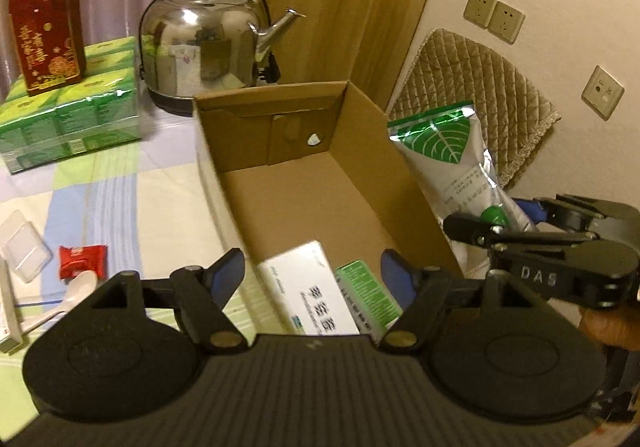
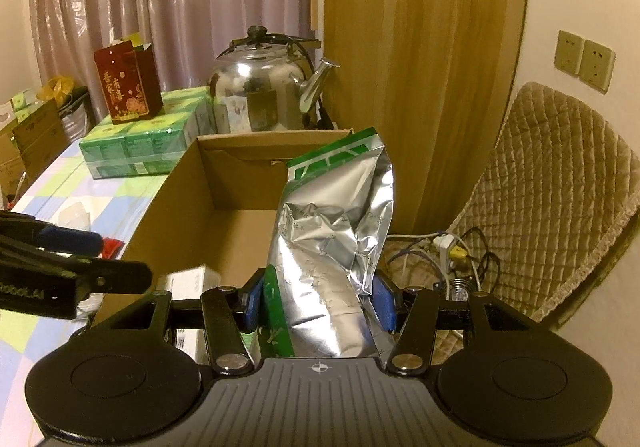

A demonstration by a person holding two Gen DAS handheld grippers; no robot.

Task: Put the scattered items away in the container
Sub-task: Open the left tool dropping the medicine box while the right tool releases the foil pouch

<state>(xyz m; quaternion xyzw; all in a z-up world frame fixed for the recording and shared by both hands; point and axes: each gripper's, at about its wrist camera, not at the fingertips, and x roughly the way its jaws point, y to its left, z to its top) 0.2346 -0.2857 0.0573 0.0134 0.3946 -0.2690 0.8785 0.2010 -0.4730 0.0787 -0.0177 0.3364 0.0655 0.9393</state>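
You are risking a snag: the silver foil pouch point(image 2: 332, 255) pinched upright in your right gripper point(image 2: 318, 305) is hanging at the cardboard box's point(image 1: 224, 171) right wall and could catch the rim or crumple and slip. Your left gripper point(image 1: 314, 275) is angling down over the box's near end, jaws spread and touching nothing, the white carton point(image 1: 308, 295) and green carton point(image 1: 368, 297) lying inside below

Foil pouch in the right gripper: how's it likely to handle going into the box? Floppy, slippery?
Probably semi-floppy: the foil pouch is creased and buckled above the right gripper, yet stands upright, so its contents likely stiffen it. The glossy film may be slippery, though the pads pinch its lower part on both sides. Tall and narrow, it may tip over once released in the cardboard box.
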